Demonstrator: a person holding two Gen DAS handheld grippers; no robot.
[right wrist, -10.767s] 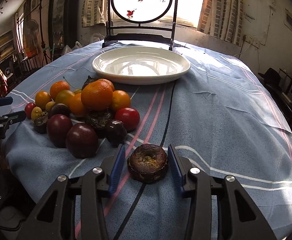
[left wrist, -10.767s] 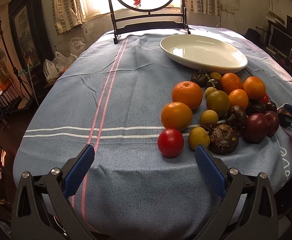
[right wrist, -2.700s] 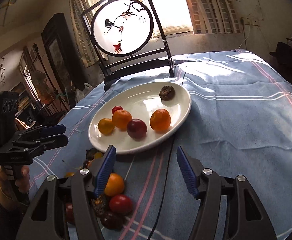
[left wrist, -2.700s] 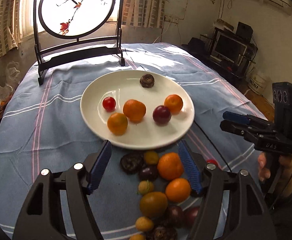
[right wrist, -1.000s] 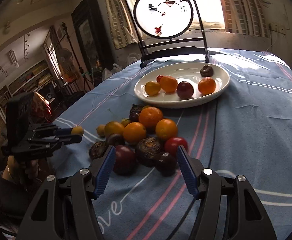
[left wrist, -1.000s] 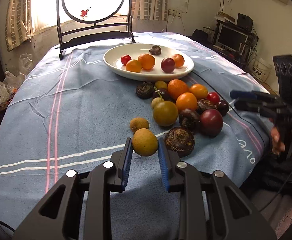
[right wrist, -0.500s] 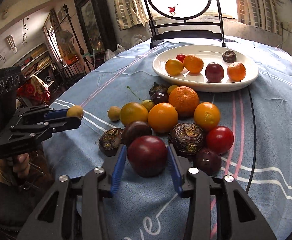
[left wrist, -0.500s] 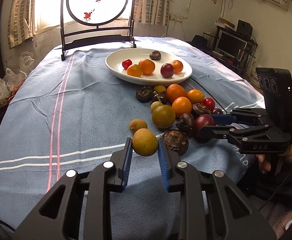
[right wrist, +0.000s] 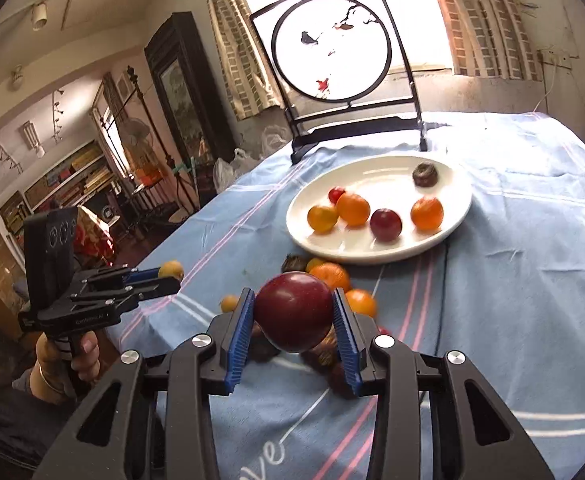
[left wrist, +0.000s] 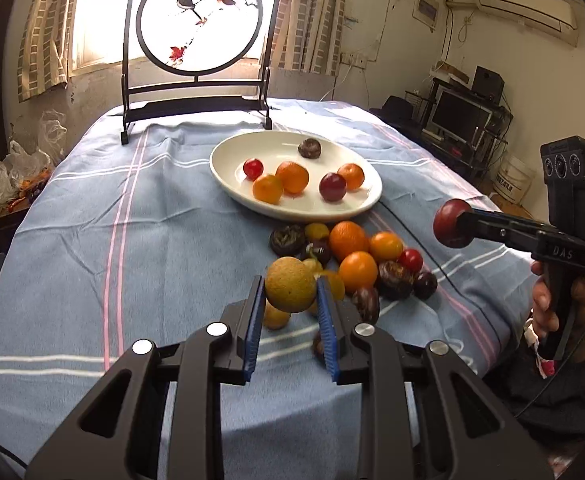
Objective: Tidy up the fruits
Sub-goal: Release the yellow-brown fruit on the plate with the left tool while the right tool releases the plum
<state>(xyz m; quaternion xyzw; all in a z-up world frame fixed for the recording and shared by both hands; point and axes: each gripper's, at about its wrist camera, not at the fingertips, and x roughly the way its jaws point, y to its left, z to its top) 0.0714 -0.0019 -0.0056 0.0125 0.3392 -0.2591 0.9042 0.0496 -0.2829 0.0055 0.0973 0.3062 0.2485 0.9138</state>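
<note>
both claws, left claw (left wrist: 288, 300) gripping a lemon (left wrist: 288, 285), right claw (right wrist: 294, 326) a plum (right wrist: 294, 312), have lifted; you carry them to the plate (left wrist: 252, 204).

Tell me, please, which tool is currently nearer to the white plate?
Probably the right, though it is close. The right tool, holding a dark red plum, is raised beside the fruit pile near the white plate. The left tool, holding a yellow-brown fruit, hangs over the pile's near end.
</note>
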